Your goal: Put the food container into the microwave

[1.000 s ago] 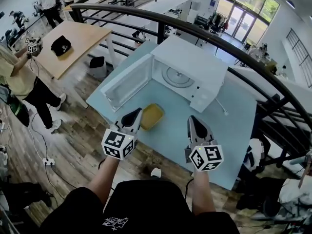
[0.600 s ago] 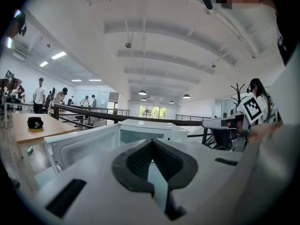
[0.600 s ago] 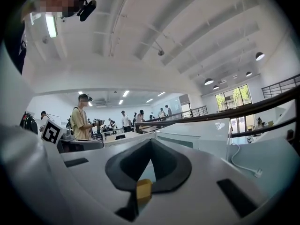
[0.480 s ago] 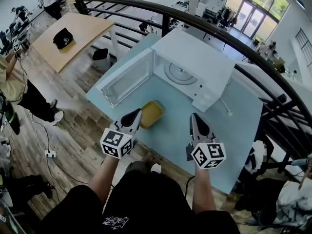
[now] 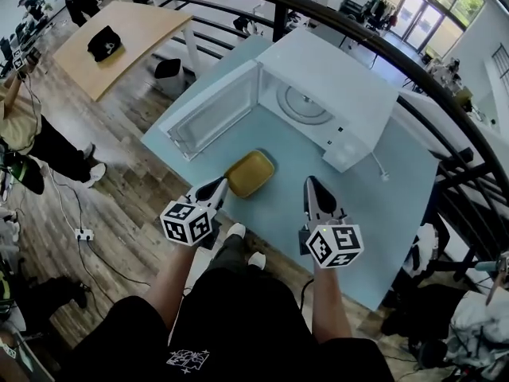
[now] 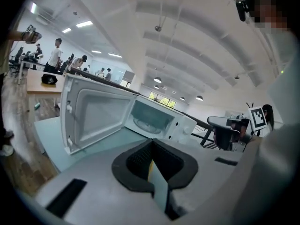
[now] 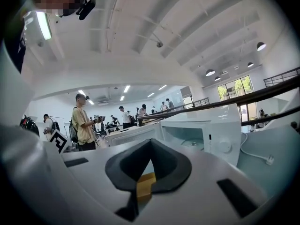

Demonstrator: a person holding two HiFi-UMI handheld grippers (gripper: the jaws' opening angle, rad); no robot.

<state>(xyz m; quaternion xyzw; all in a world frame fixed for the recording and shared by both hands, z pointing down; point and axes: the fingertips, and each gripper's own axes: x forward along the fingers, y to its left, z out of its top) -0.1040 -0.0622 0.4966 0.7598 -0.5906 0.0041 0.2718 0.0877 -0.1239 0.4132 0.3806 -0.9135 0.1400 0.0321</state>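
Hovering over the near edge of the pale blue table (image 5: 382, 213) in the head view, the left tool (image 5: 218, 185) and right tool (image 5: 312, 183) are staying roughly where they were half a second ago. The yellow food container (image 5: 250, 173) is still lying on the table, before the microwave (image 5: 326, 94) and its open door (image 5: 215, 110), just beside the left tool's tip. A dark railing (image 5: 358, 38) is curving behind, above wood floor (image 5: 119, 181).

In the left gripper view, the jaws are pressing together on nothing, pointing at the open microwave.

In the right gripper view, the jaws are likewise meeting, empty, while people (image 7: 83, 123) are standing in a bright hall.
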